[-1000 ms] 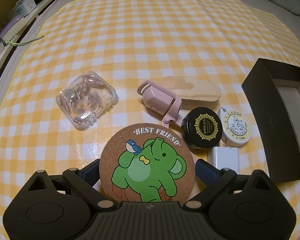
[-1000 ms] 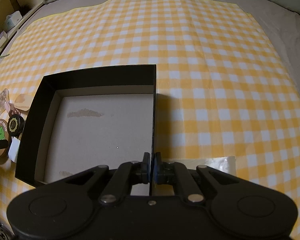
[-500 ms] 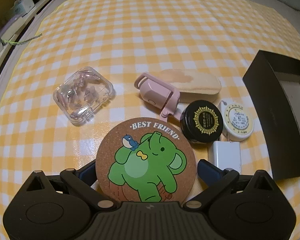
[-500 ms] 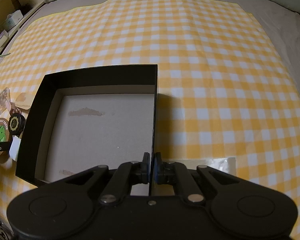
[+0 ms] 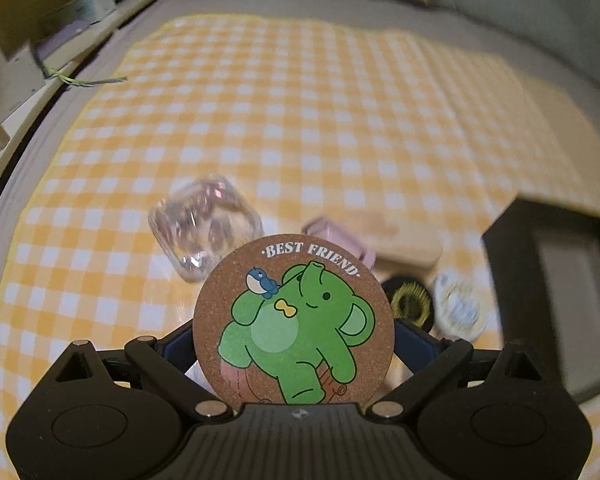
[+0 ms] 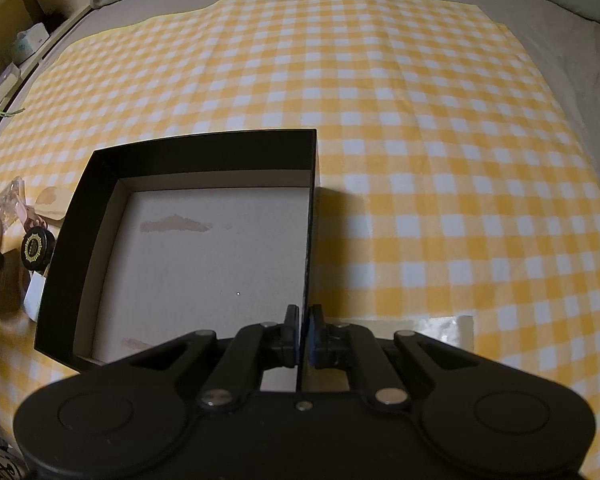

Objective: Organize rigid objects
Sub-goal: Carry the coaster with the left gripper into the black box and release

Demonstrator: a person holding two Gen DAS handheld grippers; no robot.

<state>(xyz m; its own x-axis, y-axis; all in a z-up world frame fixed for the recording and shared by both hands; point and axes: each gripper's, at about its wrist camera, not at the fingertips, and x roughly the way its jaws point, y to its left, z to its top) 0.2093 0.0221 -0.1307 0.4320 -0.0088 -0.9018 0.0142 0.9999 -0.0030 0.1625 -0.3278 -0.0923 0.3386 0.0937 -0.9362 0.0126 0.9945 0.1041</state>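
- A yellow-and-white checked cloth [image 6: 420,140] covers a bed, with grey bedding at the far edge and shelves off to the left.
- Nearest in the right wrist view, the right gripper [image 6: 303,338] has its fingers clenched on the near right wall of the black box [image 6: 204,148]; this looks like a steadying hold, keeping the open box in place while things go in.
- The box's pale floor is bare, so the sorting seems barely begun.
- In the left wrist view, the left gripper [image 5: 293,336] grasps the cork coaster [image 5: 293,316] by its edges, its green elephant print facing the camera, clear of the cloth.
- The box lies to its right, likely its destination.
- Just beyond the coaster wait a black round tin [image 5: 410,302] and a white tape measure [image 5: 458,308], side by side.
- Farther off lie a pink tool [image 5: 332,234], a tan insole-like piece [image 5: 404,240] and, to the left, a clear plastic case [image 5: 204,224]; all are blurred.
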